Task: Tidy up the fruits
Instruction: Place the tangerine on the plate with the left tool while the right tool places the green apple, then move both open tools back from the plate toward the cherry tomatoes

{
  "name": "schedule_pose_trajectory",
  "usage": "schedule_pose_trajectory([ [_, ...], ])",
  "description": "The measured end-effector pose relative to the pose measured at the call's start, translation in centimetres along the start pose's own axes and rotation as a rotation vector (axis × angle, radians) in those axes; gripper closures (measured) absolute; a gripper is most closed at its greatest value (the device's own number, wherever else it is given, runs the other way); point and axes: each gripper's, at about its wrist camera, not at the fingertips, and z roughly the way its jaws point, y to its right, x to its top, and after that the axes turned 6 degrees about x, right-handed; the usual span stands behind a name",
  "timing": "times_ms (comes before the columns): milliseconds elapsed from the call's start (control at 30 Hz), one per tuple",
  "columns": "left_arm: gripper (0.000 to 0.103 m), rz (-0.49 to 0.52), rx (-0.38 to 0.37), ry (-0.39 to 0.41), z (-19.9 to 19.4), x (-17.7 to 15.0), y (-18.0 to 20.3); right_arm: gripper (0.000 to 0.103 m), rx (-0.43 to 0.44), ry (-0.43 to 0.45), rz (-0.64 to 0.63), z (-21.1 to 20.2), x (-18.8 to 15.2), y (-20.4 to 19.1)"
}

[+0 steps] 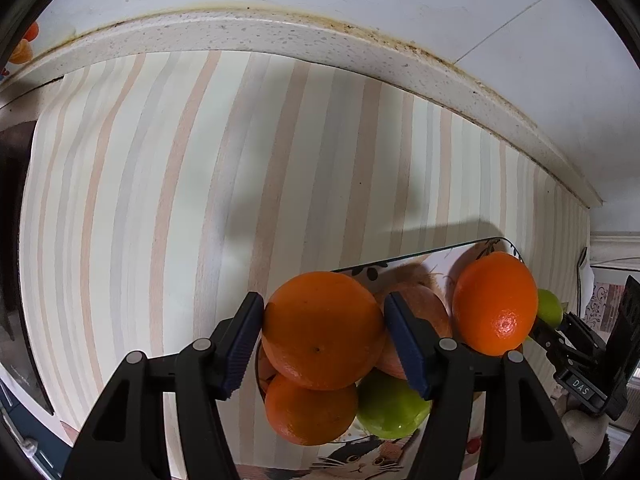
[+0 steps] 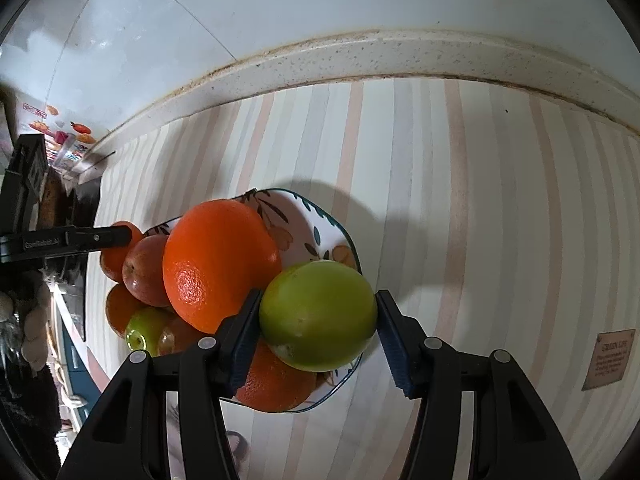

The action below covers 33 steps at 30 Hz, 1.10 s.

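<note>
Fruit being held in both grippers over a patterned plate [image 2: 320, 236].

An orange [image 1: 322, 330] is being clamped by the left gripper [image 1: 324, 344], a green fruit [image 2: 318, 316] by the right gripper [image 2: 318, 338], above the piled plate. "DAS" is being shown on the right gripper's body; "GREEN LIFE" is being read on a brown label [image 2: 608, 358].

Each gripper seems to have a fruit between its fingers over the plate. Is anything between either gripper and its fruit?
No. The left gripper has its pads directly on the orange, and the right gripper closes directly on the green fruit. Other fruit lies beside and below them on the plate, not between pads and fruit.
</note>
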Motion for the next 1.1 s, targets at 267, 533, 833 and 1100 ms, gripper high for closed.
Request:
schedule_pose_trajectory([
  [267, 0.035, -0.009, 0.007, -0.009, -0.3, 0.0, 0.2, 0.025, -0.004, -0.004, 0.039, -0.1, -0.1, 0.3],
  [533, 0.019, -0.027, -0.007, 0.004, -1.0, -0.8, -0.6, 0.016, 0.003, 0.004, 0.069, -0.7, -0.7, -0.2],
  [833, 0.019, -0.046, 0.073, 0.188, -5.9, -5.8, -0.7, 0.007, -0.181, 0.116, 0.002, -4.8, -3.5, -4.8],
  [1100, 0.019, -0.023, 0.131, 0.292, -8.5, -13.0, 1.9, 0.007, -0.28, 0.192, -0.065, -9.0, -7.7, -9.2],
])
